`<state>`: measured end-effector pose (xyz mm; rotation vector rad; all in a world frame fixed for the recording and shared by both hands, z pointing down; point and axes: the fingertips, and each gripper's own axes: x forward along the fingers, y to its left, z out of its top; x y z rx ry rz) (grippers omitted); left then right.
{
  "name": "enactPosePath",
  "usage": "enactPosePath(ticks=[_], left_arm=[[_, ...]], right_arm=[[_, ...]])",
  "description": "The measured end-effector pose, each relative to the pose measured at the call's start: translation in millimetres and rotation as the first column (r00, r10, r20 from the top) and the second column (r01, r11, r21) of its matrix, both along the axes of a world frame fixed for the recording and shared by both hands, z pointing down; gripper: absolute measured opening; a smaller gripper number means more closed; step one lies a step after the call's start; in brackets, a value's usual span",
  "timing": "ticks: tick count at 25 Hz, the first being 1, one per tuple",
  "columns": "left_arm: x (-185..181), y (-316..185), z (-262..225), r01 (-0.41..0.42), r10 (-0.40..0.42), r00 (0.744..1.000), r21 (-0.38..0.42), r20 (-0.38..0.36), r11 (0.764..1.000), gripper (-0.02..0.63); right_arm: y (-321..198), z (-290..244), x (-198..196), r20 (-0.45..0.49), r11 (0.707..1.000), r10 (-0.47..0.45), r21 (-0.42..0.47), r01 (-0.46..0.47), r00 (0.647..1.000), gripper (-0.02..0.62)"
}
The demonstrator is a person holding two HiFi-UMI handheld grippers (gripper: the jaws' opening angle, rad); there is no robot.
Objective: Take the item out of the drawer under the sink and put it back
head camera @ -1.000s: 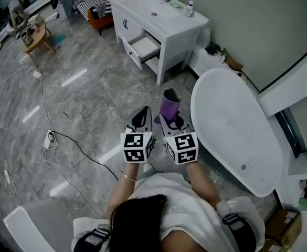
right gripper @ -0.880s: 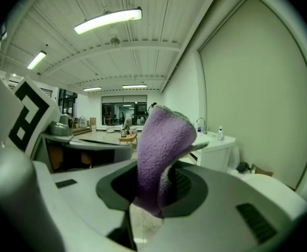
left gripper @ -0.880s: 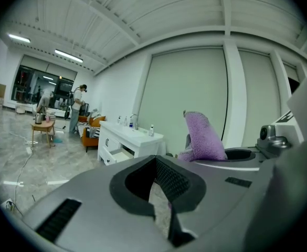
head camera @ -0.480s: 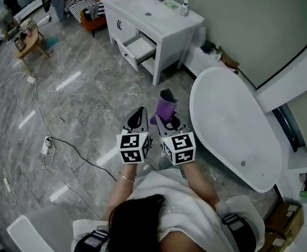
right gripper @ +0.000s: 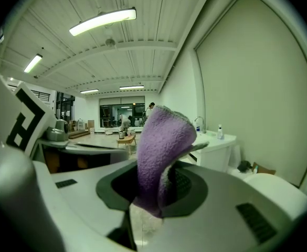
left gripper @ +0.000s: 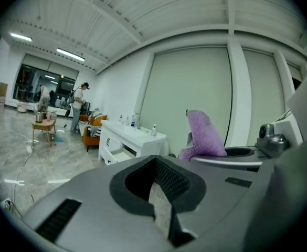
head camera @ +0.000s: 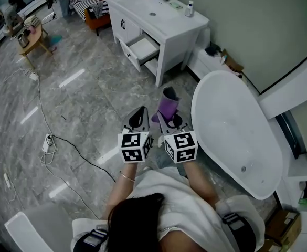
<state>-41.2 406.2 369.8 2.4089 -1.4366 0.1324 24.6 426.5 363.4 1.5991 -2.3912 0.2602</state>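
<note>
**STATUS: PURPLE CLOTH HELD, DRAWER OPEN**

**Change against the earlier head-view frames:** slight. Both grippers sit side by side in front of the person as before, and the cloth has stayed in the right one. The white vanity (head camera: 169, 25) has slid a little right and down in the frame since half a second ago. Its drawer (head camera: 144, 47) remains pulled out.

**Layout, left to right (head view):**
- A small table (head camera: 31, 38) stands at the far left.
- A cable (head camera: 69, 140) lies on the grey veined floor (head camera: 90, 93).
- The left gripper (head camera: 141, 112) has its jaws together with nothing between them.
- The right gripper (head camera: 169, 121) is clamped on the purple cloth (head camera: 168, 108).
- The white bathtub (head camera: 237, 135) lies just beside it on the right.

The cloth stands upright above the floor, well apart from the drawer.

**View-specific data:**
- The left gripper view confirms the closed, empty jaws (only floor shows through the hollow behind the tips). It also shows a standing person (left gripper: 78, 105) beside the small table, and the ceiling lights, which the downward head view does not reach.
- The right gripper view alone shows the pads pressing on the cloth's lower part, with its upper end folded over. The left gripper's marker cube (right gripper: 24, 121) appears at that view's left edge.
- Only the head view takes in the whole bathtub and the cable.
</note>
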Motion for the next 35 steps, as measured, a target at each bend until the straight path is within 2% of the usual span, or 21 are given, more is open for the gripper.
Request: enactPosePath(ticks=[6,13,17,21,24,28,35], left_arm=[[16,-32,2,0.0,0.0,1.0,-0.005,0.006,1.0,0.003],[54,-85,10,-0.037,0.038,0.999,-0.036,0.029,0.999,0.003],[59,-112,13,-0.01,0.012,0.998,-0.045,0.058,0.999,0.003],[69,-135,13,0.0,0.003,0.999,-0.056,0.052,0.998,0.003],[80,-147,17,-0.003,0.007,0.998,-0.063,0.056,0.998,0.003],[87,-160,22,0.027,-0.022,0.997,-0.066,0.078,0.997,0.003],[96,-181,21,0.075,-0.07,0.995,-0.07,0.072,0.995,0.003]], right_arm=[[-37,-1,15,0.008,1.0,-0.007,0.01,0.007,1.0,0.107],[-100,13,44,0.009,0.999,-0.028,-0.033,0.028,1.0,0.109],[-129,13,52,0.013,0.998,-0.052,-0.044,0.052,0.999,0.109],[-151,16,59,0.019,0.995,-0.077,-0.056,0.078,0.997,0.109],[-163,19,66,0.024,0.993,-0.1,-0.065,0.101,0.995,0.109],[-179,20,77,0.015,0.991,-0.116,-0.071,0.117,0.993,0.109],[-198,21,91,0.013,0.988,-0.138,-0.07,0.138,0.99,0.109]])
